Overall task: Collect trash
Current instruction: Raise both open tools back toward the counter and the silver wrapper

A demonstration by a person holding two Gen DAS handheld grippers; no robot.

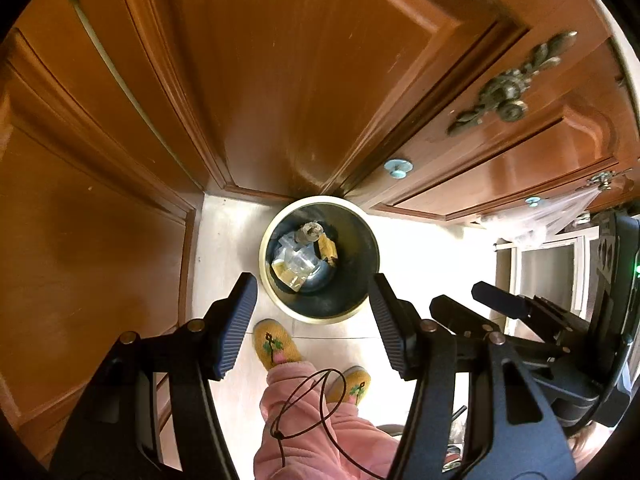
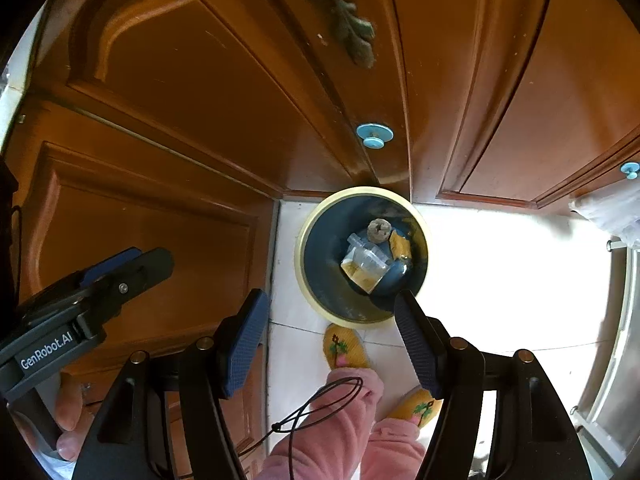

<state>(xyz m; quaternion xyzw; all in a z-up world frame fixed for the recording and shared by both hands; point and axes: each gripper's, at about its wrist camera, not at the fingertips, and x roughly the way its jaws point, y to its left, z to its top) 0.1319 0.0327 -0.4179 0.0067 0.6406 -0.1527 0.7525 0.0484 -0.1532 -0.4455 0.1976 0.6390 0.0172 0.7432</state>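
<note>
Left wrist view: the left gripper point(image 1: 312, 316) hangs w/ jaws apart and nothing between them, pointing down at a round bin point(image 1: 319, 259) that stands on the pale tile floor point(image 1: 232, 232), tight against the wooden cabinet doors point(image 1: 304, 80). Inside the bin lie a clear plastic container point(image 1: 294, 258), a brownish scrap point(image 1: 328, 249) and a grey lump point(image 1: 310, 231). The right gripper point(image 1: 464, 298) shows at the right edge, also spread, empty. Below, a person's pink trouser leg point(image 1: 312, 420) and yellow slippers point(image 1: 276, 344).

Right wrist view: the right gripper point(image 2: 332, 316) is released too, nothing in its jaws, above the near rim of the same bin point(image 2: 362, 254). The clear container point(image 2: 366, 264), the brownish scrap point(image 2: 400, 245) and the grey lump point(image 2: 379, 229) rest at the bottom. The left gripper point(image 2: 132, 264) reaches in from the left, a hand point(image 2: 70, 420) on its handle; its jaws can't be read from here.

Progress, as a judgement: the trash seen so far is already in the bin, both tools empty. No loose litter shows on the visible floor; whether more waits elsewhere can't be told.
</note>
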